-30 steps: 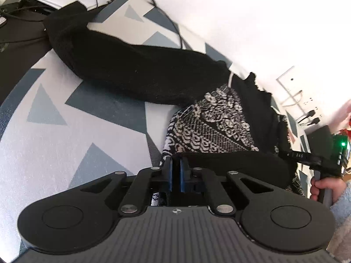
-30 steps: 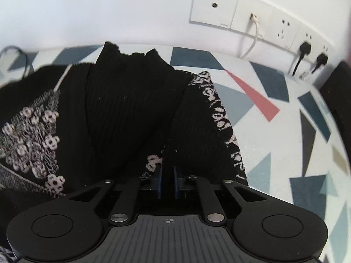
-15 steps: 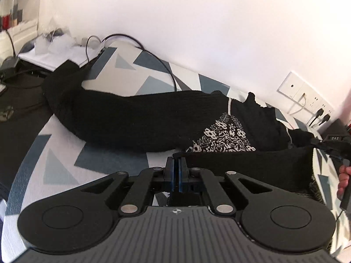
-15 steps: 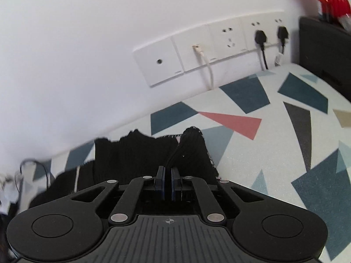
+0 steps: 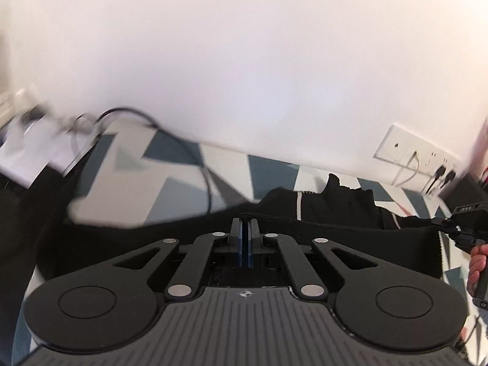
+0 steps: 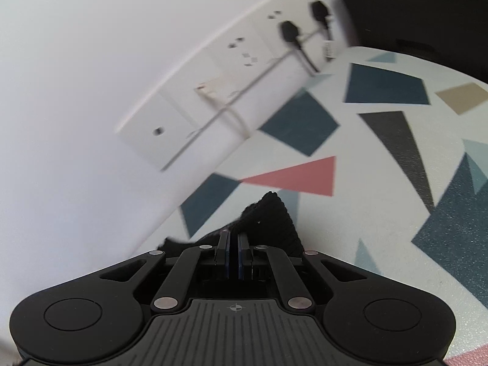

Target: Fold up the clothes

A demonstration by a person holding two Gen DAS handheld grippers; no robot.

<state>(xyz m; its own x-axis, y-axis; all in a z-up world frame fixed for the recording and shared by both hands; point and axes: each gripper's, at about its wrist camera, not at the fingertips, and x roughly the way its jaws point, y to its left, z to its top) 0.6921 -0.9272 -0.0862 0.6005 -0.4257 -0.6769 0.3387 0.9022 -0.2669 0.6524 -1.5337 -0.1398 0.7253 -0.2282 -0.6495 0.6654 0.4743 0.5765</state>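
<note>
Both tongs pinch the black sweater.
The left tongs (image 5: 245, 228) and right tongs (image 6: 233, 238) each grip the black sweater (image 5: 335, 231) edge, low in the middle, above the patterned bench (image 6: 396, 213).

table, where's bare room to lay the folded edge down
Bare table lies right of the black garment, toward the dark box. Another patch sits left, crossed by a cable. The middle under the garment, stretched between left gripper and right gripper, is crowded.

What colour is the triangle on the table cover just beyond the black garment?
Pink-red triangle, clearest in the right wrist view.
</note>
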